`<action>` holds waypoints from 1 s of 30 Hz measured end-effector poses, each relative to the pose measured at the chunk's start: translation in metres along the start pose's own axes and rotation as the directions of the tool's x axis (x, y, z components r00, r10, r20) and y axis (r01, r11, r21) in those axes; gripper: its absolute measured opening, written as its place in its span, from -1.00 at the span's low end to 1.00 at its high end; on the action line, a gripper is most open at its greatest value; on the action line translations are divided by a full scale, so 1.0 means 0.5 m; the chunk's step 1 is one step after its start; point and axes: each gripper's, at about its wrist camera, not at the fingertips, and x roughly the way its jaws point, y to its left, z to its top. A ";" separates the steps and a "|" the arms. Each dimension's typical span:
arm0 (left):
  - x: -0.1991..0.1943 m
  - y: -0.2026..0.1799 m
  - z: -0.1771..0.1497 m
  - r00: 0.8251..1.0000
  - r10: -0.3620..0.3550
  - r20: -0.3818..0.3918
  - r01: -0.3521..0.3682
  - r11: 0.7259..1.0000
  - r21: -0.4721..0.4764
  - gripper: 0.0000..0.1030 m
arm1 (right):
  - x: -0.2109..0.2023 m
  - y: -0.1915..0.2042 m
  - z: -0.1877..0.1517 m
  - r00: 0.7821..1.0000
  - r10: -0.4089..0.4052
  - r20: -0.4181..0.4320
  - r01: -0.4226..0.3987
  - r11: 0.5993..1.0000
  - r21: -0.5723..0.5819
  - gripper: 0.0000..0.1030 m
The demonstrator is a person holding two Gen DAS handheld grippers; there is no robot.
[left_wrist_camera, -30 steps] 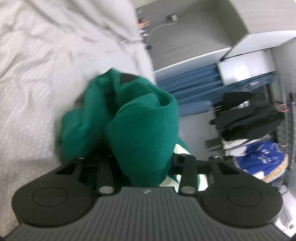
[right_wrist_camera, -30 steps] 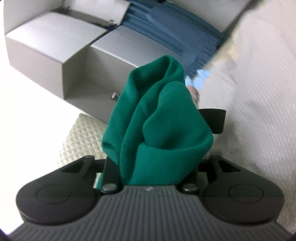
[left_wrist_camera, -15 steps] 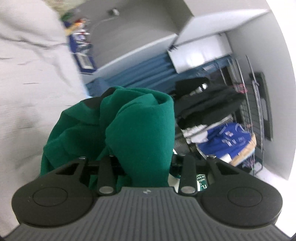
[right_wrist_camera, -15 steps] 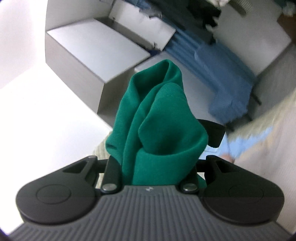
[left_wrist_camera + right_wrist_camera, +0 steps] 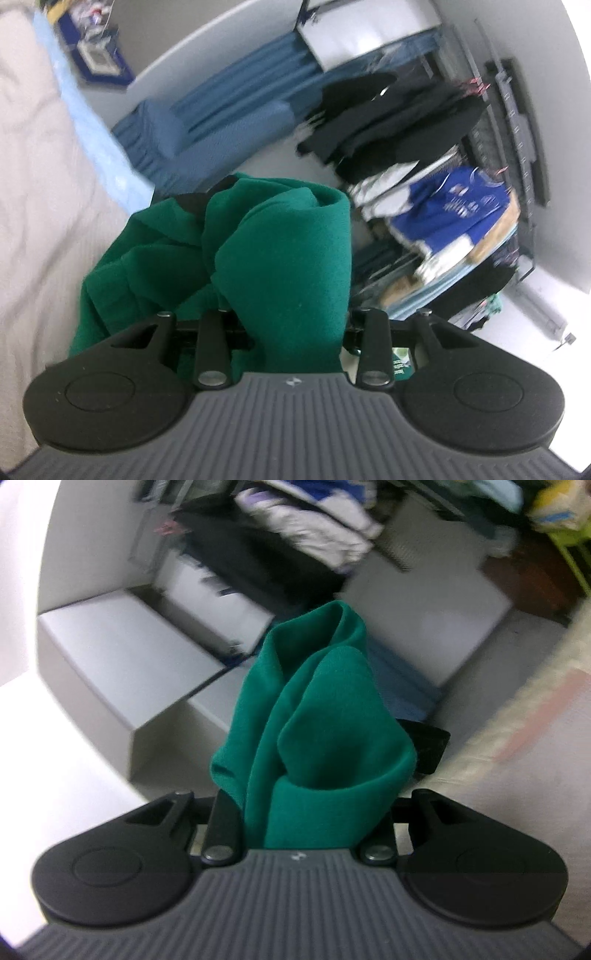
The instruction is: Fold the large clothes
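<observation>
A large green garment [image 5: 288, 266] is bunched up between the fingers of my left gripper [image 5: 291, 317], which is shut on it; the cloth hides the fingertips and more of it hangs down to the left. My right gripper [image 5: 314, 794] is shut on another bunch of the same green garment [image 5: 325, 738], which stands up in folds and hides most of the fingers; one black fingertip [image 5: 428, 746] shows at the right. Both grippers hold the cloth up in the air, off the bed.
A white bed cover [image 5: 40, 177] lies at the left of the left wrist view and its edge [image 5: 535, 731] shows at the right of the right wrist view. A rack of hanging clothes [image 5: 424, 155], blue curtains [image 5: 229, 107] and grey cabinets [image 5: 129, 664] stand beyond.
Both grippers have lifted and swung away from the bed with the green garment still held. The views now face the clothes rack and cabinets instead of the bed cover.
</observation>
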 end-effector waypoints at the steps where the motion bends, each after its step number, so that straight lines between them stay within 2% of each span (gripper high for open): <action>1: 0.014 0.014 -0.019 1.000 0.003 -0.013 -0.003 1.000 -0.001 -0.21 | -0.009 -0.033 -0.008 1.000 -0.019 0.006 0.019 1.000 0.020 -0.36; 6: 0.036 0.086 -0.092 0.999 -0.002 -0.039 0.003 1.000 0.010 -0.19 | -0.025 -0.141 -0.053 0.997 -0.063 0.042 0.060 0.995 0.084 -0.35; 12: 0.012 0.153 -0.144 0.998 0.002 -0.056 -0.001 1.000 0.020 -0.14 | -0.053 -0.190 -0.079 0.992 -0.123 0.033 0.120 0.989 0.087 -0.20; 16: -0.011 0.197 -0.176 0.998 0.010 -0.055 -0.009 1.000 0.024 -0.11 | -0.077 -0.200 -0.095 0.990 -0.140 0.025 0.138 0.988 0.074 -0.14; 23: -0.017 0.212 -0.192 0.997 0.041 -0.068 -0.036 0.997 0.072 -0.03 | -0.067 -0.209 -0.106 0.985 -0.171 0.037 0.170 0.985 0.040 -0.08; 26: -0.026 0.209 -0.186 0.995 0.059 -0.082 -0.053 0.996 0.072 0.07 | -0.072 -0.205 -0.104 0.980 -0.195 0.028 0.194 0.980 0.049 0.01; 27: -0.028 0.203 -0.183 0.994 0.071 -0.089 -0.064 0.995 0.072 0.19 | -0.073 -0.197 -0.103 0.976 -0.215 0.021 0.214 0.976 0.047 0.05; 30: -0.043 0.177 -0.169 0.986 0.131 -0.106 -0.123 0.990 0.074 0.43 | -0.084 -0.155 -0.106 0.948 -0.318 0.019 0.318 0.948 -0.016 0.33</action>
